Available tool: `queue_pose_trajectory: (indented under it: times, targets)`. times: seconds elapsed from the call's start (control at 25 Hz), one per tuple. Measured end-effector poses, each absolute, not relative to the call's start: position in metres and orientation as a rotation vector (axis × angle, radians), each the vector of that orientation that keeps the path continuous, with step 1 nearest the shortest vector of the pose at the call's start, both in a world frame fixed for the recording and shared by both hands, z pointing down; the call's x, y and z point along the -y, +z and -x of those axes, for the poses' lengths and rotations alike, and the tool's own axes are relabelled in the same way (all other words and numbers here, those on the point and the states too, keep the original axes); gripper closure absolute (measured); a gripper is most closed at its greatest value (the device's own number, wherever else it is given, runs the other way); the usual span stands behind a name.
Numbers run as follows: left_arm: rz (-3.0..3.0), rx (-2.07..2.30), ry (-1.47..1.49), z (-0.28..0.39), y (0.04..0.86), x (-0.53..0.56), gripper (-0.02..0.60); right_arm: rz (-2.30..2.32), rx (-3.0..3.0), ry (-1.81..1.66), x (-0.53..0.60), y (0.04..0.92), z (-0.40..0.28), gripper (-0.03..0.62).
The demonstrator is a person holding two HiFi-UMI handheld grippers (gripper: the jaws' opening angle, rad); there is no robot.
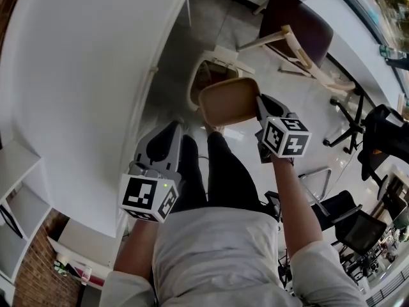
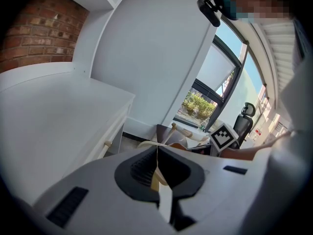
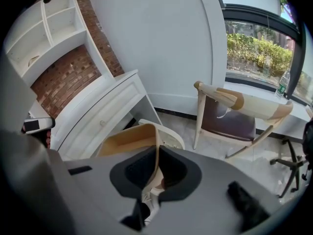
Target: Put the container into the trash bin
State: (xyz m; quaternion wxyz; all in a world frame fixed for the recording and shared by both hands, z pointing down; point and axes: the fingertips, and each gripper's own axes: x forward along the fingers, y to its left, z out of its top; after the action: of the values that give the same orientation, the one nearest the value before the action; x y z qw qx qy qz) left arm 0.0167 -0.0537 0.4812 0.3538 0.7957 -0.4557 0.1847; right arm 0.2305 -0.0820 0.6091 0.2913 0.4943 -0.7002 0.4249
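A tan, shallow container [image 1: 229, 102] hangs tilted just above the open cream trash bin [image 1: 203, 75] that stands on the floor beside the white table. My right gripper [image 1: 259, 105] is shut on the container's right wall. In the right gripper view the container [image 3: 124, 138] wall runs between the jaws of that gripper [image 3: 157, 156], with the bin rim [image 3: 171, 135] just beyond. My left gripper [image 1: 172, 132] hangs lower left by the table edge, its jaws pressed together on nothing; the left gripper view shows this gripper [image 2: 157, 153] the same way.
The white table [image 1: 83, 75] fills the left side. A wooden chair [image 1: 300, 34] with a dark seat stands behind the bin. Black office chairs [image 1: 358, 126] are at the right. The person's legs [image 1: 217, 171] are close to the bin.
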Motion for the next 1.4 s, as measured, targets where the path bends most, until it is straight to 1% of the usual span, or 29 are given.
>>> queue_pose_trajectory:
  times: [1.4]
  targets:
    - [-2.013,1.076,0.538,-0.029,0.553,0.043,0.563,-1.342,1.731,1.204,0.076,0.737,-0.219,0.556]
